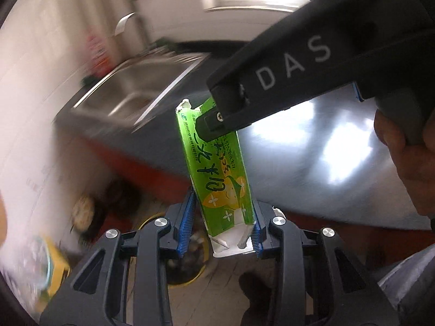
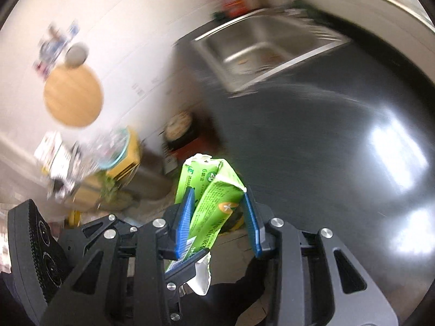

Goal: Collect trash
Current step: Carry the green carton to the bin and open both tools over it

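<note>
Carton [image 1: 217, 168] hung above floor beside counter [image 1: 312, 163], pinched at both ends: left gripper [image 1: 220, 231] clamped torn white end, right gripper [image 2: 217, 217] clamped other. Looked light, empty, crushable cardboard; panels buckled. Best gripped across flat faces, gently; glossy print possibly slippery.

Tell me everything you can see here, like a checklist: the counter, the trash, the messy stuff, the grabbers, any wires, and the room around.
Surface: dark shiny countertop, bare where visible, with bright light reflections.
Job's things: one flattened green carton, torn open at the ends, held in the air by both grippers.
Clutter: blurred items on the floor, including a yellow container; details unclear.
Grippers: left gripper shut on the carton's near end; right gripper shut on its other end.
Cables: nothing seen.
Surroundings: steel sink set in the counter, round wooden board against the white wall; everything blurred.
</note>
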Tool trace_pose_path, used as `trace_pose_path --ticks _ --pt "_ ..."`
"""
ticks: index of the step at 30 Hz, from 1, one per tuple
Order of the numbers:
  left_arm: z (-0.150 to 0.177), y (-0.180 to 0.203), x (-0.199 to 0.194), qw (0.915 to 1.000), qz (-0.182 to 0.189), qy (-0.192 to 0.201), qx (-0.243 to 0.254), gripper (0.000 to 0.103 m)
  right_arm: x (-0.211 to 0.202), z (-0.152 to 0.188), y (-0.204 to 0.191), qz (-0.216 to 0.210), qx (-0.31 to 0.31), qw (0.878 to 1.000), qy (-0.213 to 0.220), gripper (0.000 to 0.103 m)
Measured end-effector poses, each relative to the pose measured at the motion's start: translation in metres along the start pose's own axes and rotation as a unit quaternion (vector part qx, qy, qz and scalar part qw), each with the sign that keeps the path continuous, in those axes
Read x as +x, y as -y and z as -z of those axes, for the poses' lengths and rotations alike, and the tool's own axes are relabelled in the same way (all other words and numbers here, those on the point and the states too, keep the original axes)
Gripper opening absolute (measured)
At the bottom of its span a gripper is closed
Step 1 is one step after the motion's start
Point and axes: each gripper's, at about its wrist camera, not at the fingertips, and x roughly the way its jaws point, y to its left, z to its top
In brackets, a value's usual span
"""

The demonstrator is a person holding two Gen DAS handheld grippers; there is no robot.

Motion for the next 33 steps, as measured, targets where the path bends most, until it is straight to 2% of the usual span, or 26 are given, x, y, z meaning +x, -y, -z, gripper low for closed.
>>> trace_pose_path --ticks 5,10,16,23,24,25,27,33 --pt "0.043 -0.065 -0.003 0.9971 -0.044 -0.02 -0.058 0.035 0.065 -0.017 -0.066 -0.036 -0.057 0.997 -0.043 0.036" --pt "0.084 -0.108 -0.002 0.9921 -0.064 -0.037 -0.101 0.035 0.118 -0.029 -0.108 -0.052 -0.091 0.991 -0.081 0.036" --pt "0.111 -0.136 0.022 0.9873 -0.058 -0.055 -0.137 0.035 0.171 -0.032 -0.12 -0.049 -0.102 0.987 -0.118 0.036" --pt "0.12 -0.141 0.06 0.9877 -0.038 -0.065 -0.137 0.037 0.207 -0.029 -0.108 -0.032 -0.096 0.983 -0.15 0.038" --pt "0.122 -0.142 0.064 0.9879 -0.036 -0.065 -0.136 0.038 0.211 -0.029 -0.107 -0.027 -0.098 0.983 -0.153 0.039" --pt "0.123 -0.141 0.067 0.9882 -0.037 -0.063 -0.135 0.041 0.215 -0.029 -0.105 -0.021 -0.102 0.982 -0.155 0.052" --pt "0.128 -0.14 0.075 0.9881 -0.044 -0.065 -0.133 0.072 0.223 -0.029 -0.1 -0.008 -0.101 0.982 -0.157 0.077" --pt "0.142 -0.14 0.09 0.986 -0.037 -0.084 -0.139 0.076 0.223 -0.03 -0.082 -0.001 -0.085 0.983 -0.163 0.077"
